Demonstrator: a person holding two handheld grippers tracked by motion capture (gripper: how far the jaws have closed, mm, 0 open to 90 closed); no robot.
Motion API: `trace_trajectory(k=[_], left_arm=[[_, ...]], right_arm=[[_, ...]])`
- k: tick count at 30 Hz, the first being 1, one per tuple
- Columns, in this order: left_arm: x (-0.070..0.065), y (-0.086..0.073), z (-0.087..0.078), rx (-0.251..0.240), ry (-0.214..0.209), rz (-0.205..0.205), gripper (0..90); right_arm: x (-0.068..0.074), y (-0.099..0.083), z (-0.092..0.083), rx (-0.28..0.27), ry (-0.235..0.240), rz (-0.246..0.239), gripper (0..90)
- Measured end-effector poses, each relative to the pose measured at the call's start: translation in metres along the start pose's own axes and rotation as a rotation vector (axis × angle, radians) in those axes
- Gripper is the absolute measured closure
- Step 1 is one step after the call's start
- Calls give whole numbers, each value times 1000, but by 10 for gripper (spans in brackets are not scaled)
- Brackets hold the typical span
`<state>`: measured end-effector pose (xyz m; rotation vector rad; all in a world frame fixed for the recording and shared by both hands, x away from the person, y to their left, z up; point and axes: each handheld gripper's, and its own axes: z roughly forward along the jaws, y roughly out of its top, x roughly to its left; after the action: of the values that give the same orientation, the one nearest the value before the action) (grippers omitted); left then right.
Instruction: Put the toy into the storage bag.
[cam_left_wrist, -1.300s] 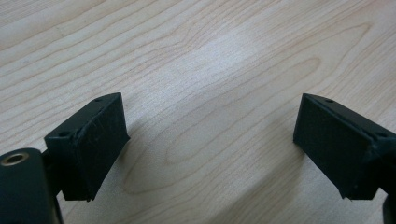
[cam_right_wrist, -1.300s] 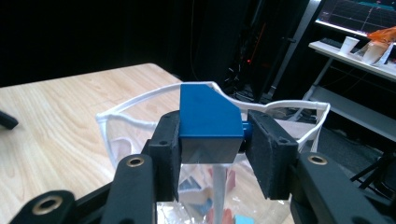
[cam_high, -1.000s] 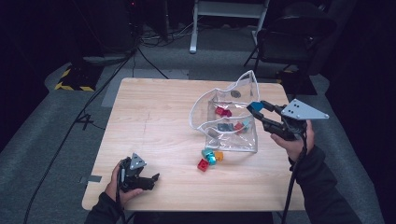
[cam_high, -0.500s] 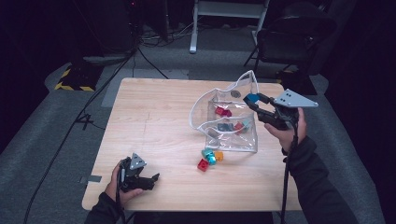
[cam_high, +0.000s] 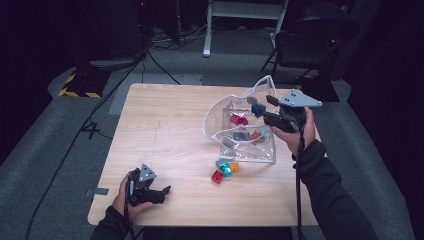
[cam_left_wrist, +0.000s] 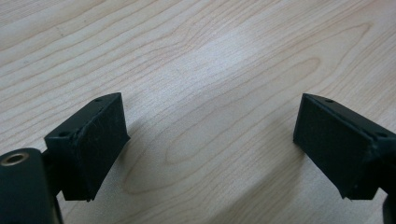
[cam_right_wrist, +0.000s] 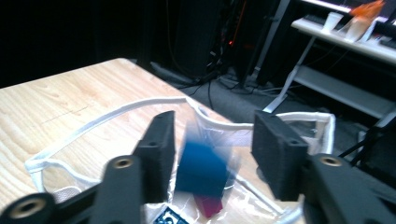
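Blue block sits between the jaws of the right gripper, blurred, with a gap showing on its far side; jaws stand apart, so not clamped, and whether it touches the near jaw cannot be told. It hangs over the open mouth of the clear plastic bag, whose white rim sags. Judged: small hard plastic brick, light, stiff, smooth-sided, likely to slip unless pinched across two flat faces. Bag is soft film, best held at the rim. Inside lie red and grey blocks; outside on the wooden table lie red, teal and orange ones. Left gripper rests open, empty, on the near table edge.
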<state>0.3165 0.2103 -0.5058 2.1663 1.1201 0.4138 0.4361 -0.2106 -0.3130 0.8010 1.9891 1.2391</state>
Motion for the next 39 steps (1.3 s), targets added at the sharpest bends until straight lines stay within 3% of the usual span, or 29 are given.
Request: trace_trajectory(k=[6, 15, 23, 28, 39], left_arm=[[0, 0, 0, -1, 0, 1, 101], [0, 0, 0, 0, 0, 1, 101], [0, 0, 0, 0, 0, 1, 101], [0, 0, 0, 0, 0, 0, 100], [0, 0, 0, 0, 0, 1, 101]], right_arm=[[1, -6, 5, 16, 17, 3, 449], [7, -8, -9, -8, 44, -28, 441], [25, -10, -24, -18, 70, -82, 434], [36, -15, -34, -34, 113, -95, 430], [48, -45, -46, -70, 168, -69, 429]])
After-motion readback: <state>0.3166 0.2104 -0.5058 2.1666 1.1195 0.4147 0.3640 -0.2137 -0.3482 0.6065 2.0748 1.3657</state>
